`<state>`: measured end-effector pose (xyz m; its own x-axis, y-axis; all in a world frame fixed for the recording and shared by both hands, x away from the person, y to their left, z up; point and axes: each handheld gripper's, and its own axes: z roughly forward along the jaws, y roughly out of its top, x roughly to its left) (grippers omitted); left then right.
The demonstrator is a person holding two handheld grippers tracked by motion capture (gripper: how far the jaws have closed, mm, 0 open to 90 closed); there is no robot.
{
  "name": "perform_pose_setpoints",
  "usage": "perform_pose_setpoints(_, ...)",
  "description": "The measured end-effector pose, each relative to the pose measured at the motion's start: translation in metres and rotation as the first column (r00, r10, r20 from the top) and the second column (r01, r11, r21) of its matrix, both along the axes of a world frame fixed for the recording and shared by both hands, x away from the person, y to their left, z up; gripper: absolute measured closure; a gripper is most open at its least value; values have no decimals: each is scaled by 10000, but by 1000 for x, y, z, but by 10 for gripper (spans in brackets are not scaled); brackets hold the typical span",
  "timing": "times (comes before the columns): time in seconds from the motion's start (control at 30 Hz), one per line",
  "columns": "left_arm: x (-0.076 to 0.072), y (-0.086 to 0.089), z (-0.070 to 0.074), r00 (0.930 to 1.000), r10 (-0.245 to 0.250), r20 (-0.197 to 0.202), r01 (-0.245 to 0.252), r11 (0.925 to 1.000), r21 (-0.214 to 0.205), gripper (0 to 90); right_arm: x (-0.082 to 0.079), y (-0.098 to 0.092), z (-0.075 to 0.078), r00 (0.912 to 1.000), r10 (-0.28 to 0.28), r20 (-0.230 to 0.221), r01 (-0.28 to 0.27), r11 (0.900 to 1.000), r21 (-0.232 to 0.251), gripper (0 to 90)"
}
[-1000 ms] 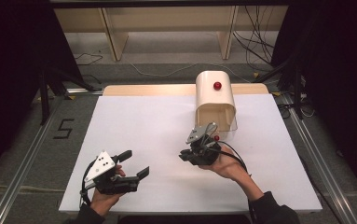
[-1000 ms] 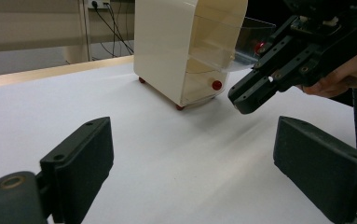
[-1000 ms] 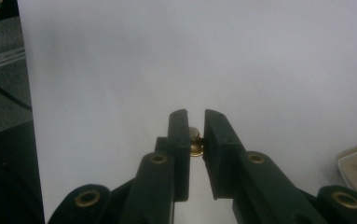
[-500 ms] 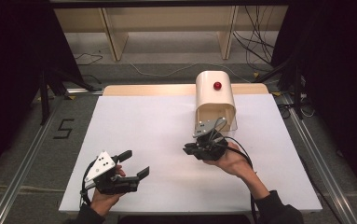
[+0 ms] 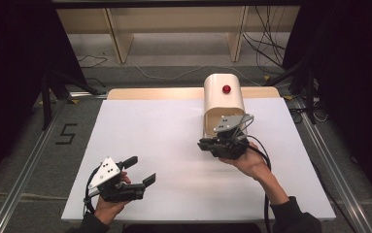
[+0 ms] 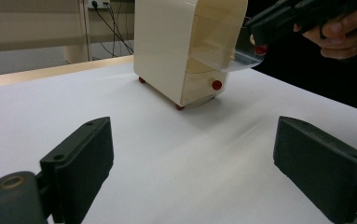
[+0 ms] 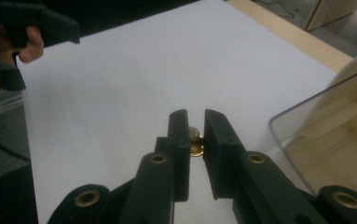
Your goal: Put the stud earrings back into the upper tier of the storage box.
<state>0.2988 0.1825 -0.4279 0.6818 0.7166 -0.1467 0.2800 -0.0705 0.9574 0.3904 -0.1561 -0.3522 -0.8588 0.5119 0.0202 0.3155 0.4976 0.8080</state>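
A cream box (image 5: 222, 99) with a red knob (image 5: 227, 89) on its top stands at the back right of the white table. Its clear front flap (image 6: 232, 56) is swung up from the opening. My right gripper (image 5: 205, 144) is shut on the flap's small knob (image 7: 195, 142), which looks brass from behind and red (image 6: 260, 49) from the front. A second red knob (image 6: 217, 85) sits on the lower front panel. My left gripper (image 5: 141, 170) rests near the table's front left, jaws open with nothing between them (image 6: 192, 163).
The white table top (image 5: 164, 141) has a wooden strip (image 5: 149, 93) along its far edge. Metal rails (image 5: 23, 189) run down both sides. Shelf legs and cables (image 5: 266, 48) lie on the floor behind.
My right gripper has risen and moved toward the box with the flap's knob in it, swinging the clear flap upward. The left gripper has stayed still.
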Motion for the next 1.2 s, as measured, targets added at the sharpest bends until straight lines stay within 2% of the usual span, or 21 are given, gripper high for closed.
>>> perform_pose_setpoints(0.2, 0, 0, 0, 10000, -10, 4, 10, 10000, 7, 116, 4, -21, 13, 9965, -777, 318, 758, 9955, 576, 811)
perform_pose_setpoints(0.33, 0, 0, 0, 10000, -3, -10, 3, 10000, -26, 116, 8, -35, 18, 9884, -1435, 501, 1388, 9864, 881, 811)
perform_pose_setpoints(0.57, 0, 0, 0, 10000, -5, -10, 5, 10000, -3, 116, 16, -49, 15, 9735, -2215, 576, 2159, 9724, 888, 810)
perform_pose_setpoints(1.0, 0, 0, 0, 10000, -5, -16, 5, 10000, 16, 116, 23, -55, 8, 9611, -2725, 444, 2688, 9603, 739, 804)
perform_pose_setpoints(1.13, 0, 0, 0, 10000, 1, -24, -1, 10000, 6, 116, 25, -57, 7, 9583, -2834, 367, 2802, 9570, 752, 762)
perform_pose_setpoints(1.2, 1, 0, 0, 10000, 3, -29, -3, 10000, 6, 116, 24, -57, 8, 9602, -2765, 384, 2727, 9585, 828, 727)
